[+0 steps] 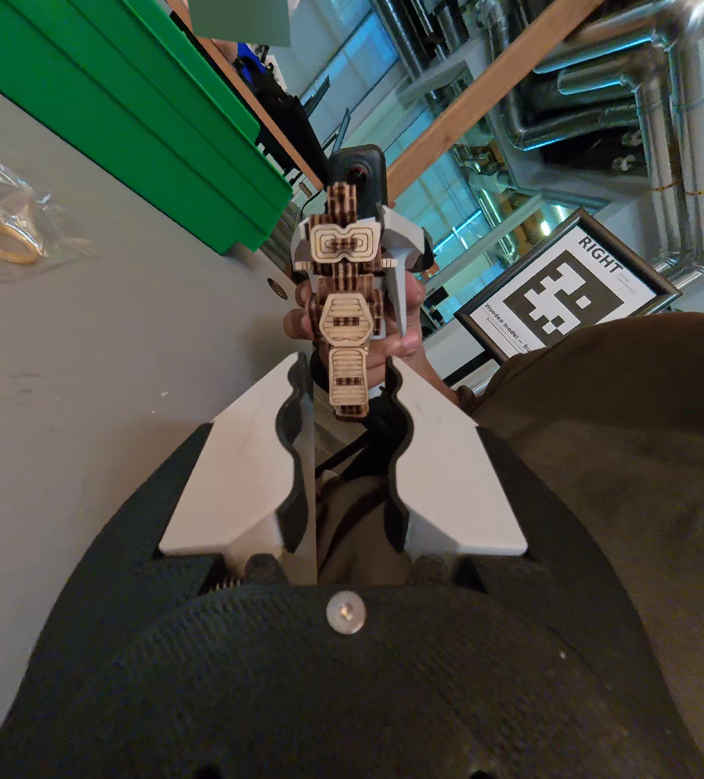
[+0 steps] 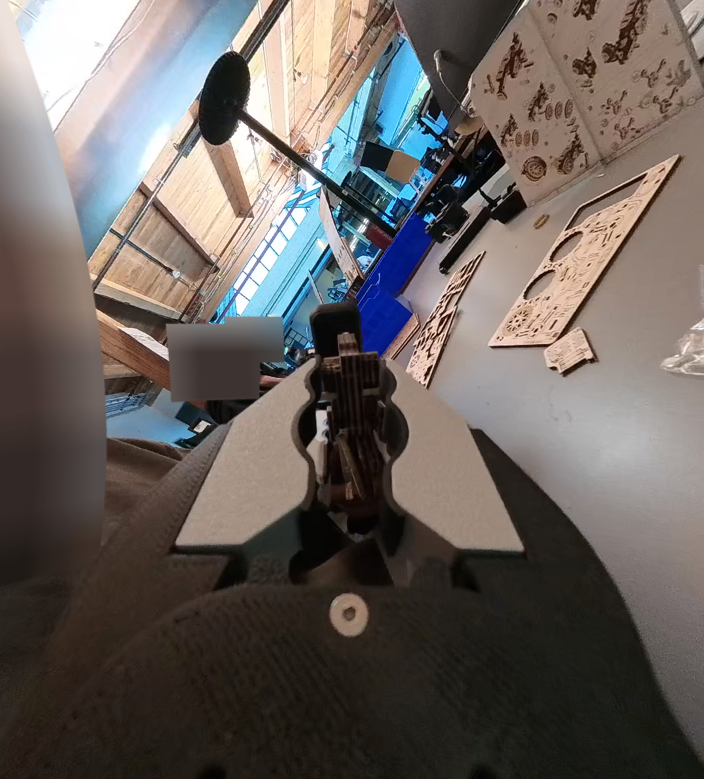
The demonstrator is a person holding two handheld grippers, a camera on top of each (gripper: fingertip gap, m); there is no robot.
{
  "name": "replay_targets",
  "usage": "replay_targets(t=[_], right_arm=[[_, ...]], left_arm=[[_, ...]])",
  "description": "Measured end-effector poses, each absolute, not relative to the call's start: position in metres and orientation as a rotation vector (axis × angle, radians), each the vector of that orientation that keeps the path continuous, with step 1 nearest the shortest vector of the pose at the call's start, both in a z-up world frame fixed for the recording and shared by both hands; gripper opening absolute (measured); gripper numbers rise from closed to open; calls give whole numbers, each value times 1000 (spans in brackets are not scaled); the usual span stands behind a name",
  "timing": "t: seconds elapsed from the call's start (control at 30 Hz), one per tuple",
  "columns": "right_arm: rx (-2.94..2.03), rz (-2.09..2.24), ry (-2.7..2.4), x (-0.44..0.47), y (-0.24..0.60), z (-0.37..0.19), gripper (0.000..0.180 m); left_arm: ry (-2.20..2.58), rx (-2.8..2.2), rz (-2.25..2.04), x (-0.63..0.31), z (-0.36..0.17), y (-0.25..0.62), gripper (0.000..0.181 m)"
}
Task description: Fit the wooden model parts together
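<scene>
Two grippers face each other above the grey table [image 1: 88, 379]: the left gripper [image 1: 348, 371] stands part-open with nothing between its fingers, seemingly poised to receive. Opposite it, the right gripper [image 2: 352, 379] clamps the layered wooden assembly [image 1: 343, 303], presenting its flat face, probably for joining or inspection.

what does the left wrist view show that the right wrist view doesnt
Only the left wrist view shows the green plastic bins, the framed black-and-white marker sign and the hand holding the right tongs.

Only the right wrist view shows the flat laser-cut plywood sheets and the printed cardboard box.

Both show the layered wooden model assembly gripped in the right tongs, and the grey table.
</scene>
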State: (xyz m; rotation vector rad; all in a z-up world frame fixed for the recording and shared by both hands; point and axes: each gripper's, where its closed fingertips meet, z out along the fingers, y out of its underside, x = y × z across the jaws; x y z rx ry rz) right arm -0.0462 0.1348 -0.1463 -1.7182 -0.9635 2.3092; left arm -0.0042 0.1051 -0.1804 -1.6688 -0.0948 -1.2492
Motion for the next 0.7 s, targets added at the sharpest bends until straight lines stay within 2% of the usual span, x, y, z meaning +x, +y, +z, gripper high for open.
replay_targets(t=[0.2,0.4,0.53,0.7], right_arm=[[-1728,2288,-978,-47,133,-147,25],[-1711,2243,-1012,-49,132,-146,25],[-1630,2185,-1045,-44,138,-135,42],[-1462,1887,-1296,-36,129,-136,41]], left_arm=[[-74,-1662,-1226,-5,-178,103,15],[-93,-1643,-1247,-7,-177,103,13],[-98,-1601,-1223,-13,-172,104,13],[-39,-1480,-1146,-26,-151,98,14]])
